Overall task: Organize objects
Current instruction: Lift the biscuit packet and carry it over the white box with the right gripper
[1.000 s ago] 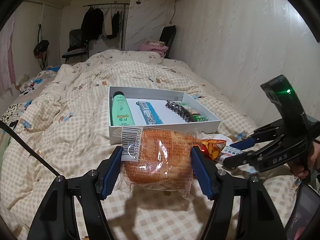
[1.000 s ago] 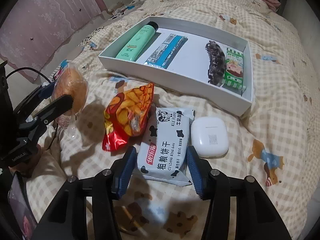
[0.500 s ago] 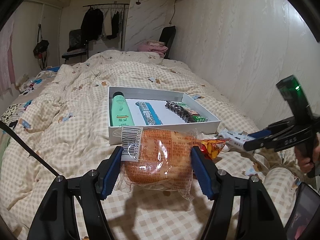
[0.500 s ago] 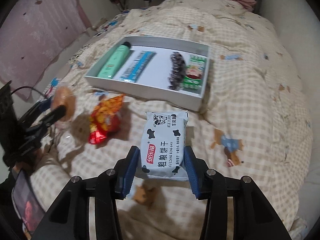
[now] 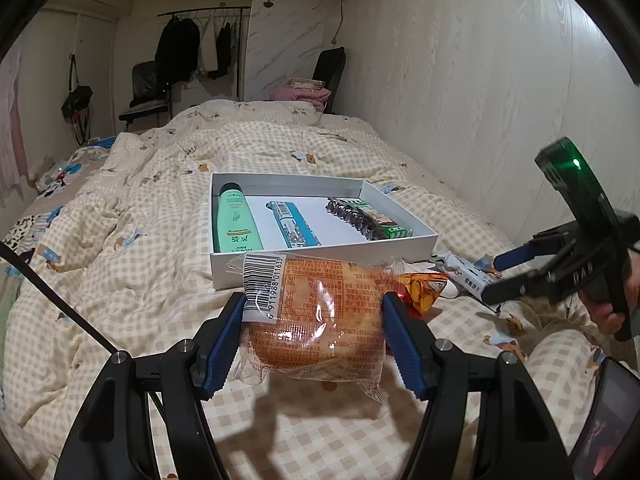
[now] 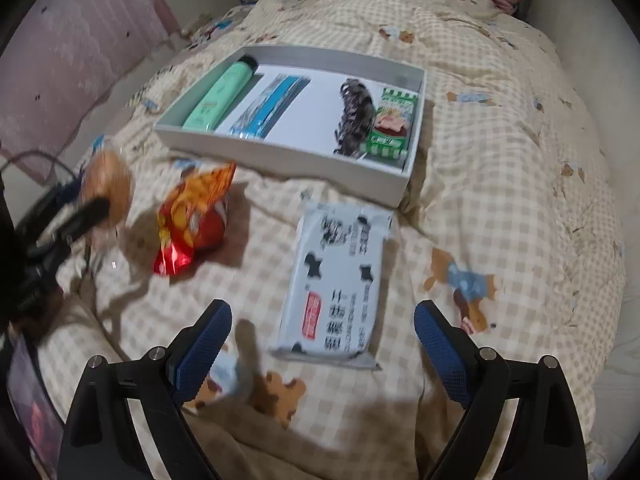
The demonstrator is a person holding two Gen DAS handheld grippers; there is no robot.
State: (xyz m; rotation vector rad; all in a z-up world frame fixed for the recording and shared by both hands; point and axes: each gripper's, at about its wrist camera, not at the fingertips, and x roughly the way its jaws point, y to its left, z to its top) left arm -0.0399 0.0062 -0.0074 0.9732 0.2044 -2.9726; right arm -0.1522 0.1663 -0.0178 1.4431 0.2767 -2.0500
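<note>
My left gripper (image 5: pixel 314 334) is shut on a wrapped bread bun (image 5: pixel 316 324) and holds it above the quilt, just in front of the white box (image 5: pixel 320 258). The box holds a green bottle (image 5: pixel 236 220), a blue packet (image 5: pixel 292 226), a black hair claw (image 5: pixel 354 218) and a green packet (image 5: pixel 390 228). My right gripper (image 6: pixel 322 354) is open above the quilt. The white cow-print biscuit pack (image 6: pixel 340 280) lies loose on the quilt ahead of its fingers, near the box (image 6: pixel 280 152). A red-orange snack bag (image 6: pixel 192 216) lies to the left.
The checked quilt (image 6: pixel 500 160) covers the bed. A wall runs along the right side (image 5: pixel 460 100). A clothes rack and chairs (image 5: pixel 192 52) stand at the far end. A phone screen (image 5: pixel 600 420) shows at lower right.
My right gripper has opened and let go of the biscuit pack, which now lies on the quilt by the box. My left gripper still holds the bun in place.
</note>
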